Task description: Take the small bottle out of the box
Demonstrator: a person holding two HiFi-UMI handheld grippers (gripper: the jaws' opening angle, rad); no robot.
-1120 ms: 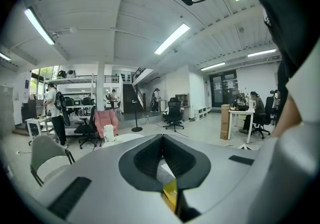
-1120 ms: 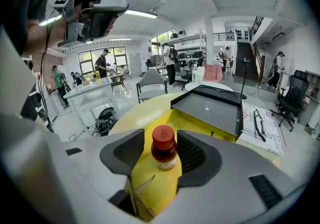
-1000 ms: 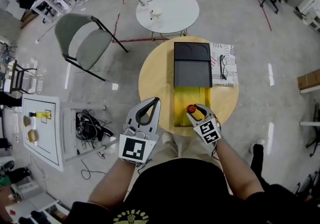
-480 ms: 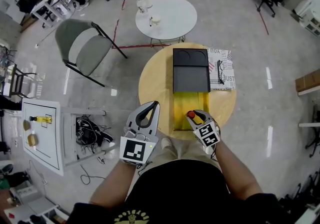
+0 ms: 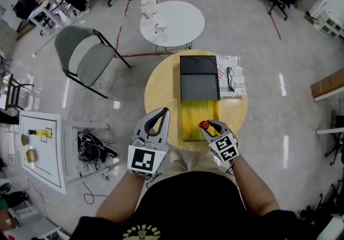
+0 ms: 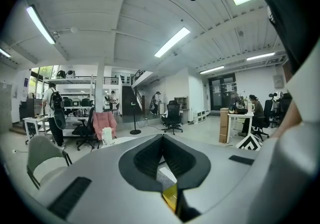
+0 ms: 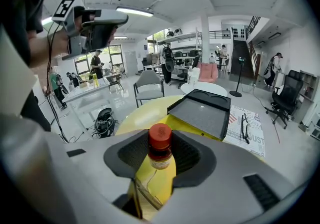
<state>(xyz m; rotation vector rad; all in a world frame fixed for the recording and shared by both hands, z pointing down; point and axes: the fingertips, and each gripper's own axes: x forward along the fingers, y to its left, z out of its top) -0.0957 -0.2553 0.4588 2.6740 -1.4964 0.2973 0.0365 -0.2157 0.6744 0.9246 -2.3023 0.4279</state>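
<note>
A small bottle (image 5: 204, 125) with a red cap (image 7: 160, 137) stands upright over the near end of the yellow box (image 5: 192, 116). The box's black lid (image 5: 199, 78) lies open beyond it on the round wooden table (image 5: 161, 83). My right gripper (image 5: 207, 125) is shut on the bottle, its pads pressed to the neck just under the cap, as the right gripper view (image 7: 160, 160) shows. My left gripper (image 5: 163, 111) hangs left of the box off the table's near edge, shut with nothing in it; its tips meet in the left gripper view (image 6: 162, 137).
A printed newspaper (image 5: 236, 64) with a pair of eyeglasses (image 5: 230, 79) on it lies right of the lid. Beyond stand a white round table (image 5: 177, 21) and a grey folding chair (image 5: 86, 56). A white board (image 5: 40, 147) and cables are on the floor at left.
The right gripper's jaws have closed in on the bottle's neck. The head view has shifted, so the table sits a little higher in the picture. The left gripper has hardly moved.
</note>
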